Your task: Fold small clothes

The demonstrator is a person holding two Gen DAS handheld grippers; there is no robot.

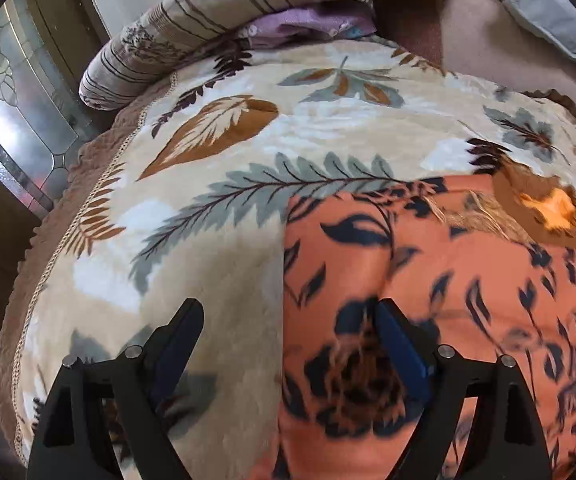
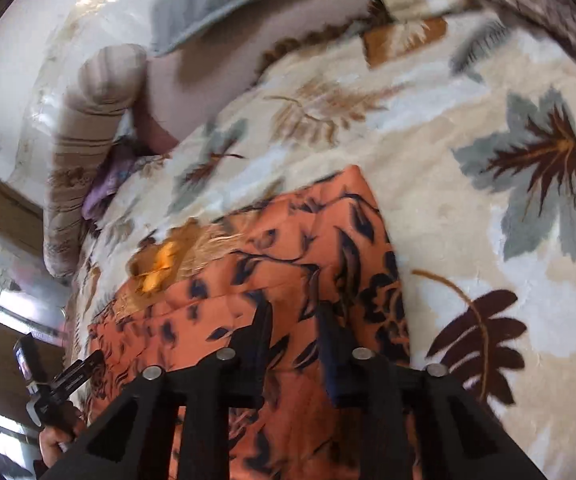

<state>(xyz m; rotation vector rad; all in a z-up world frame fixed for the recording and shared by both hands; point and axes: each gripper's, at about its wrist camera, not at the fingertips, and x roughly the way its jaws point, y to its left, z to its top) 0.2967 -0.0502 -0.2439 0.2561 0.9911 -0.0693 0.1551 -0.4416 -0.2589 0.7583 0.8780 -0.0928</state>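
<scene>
Left hand-held gripper [image 1: 288,320] jaws wide, nothing gripped, straddling left edge of orange garment [image 1: 447,280]: orange cloth, dark navy leaf and flower print, gold-brown patch at its far edge, lying flat on leaf-print blanket [image 1: 208,240]. Right hand-held gripper [image 2: 293,316] jaws narrow, over the garment's near part; pinch unclear.

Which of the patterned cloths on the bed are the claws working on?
The orange cloth with dark leaves, lying on top of the cream leaf blanket. The striped pillow sits far back, untouched.
</scene>
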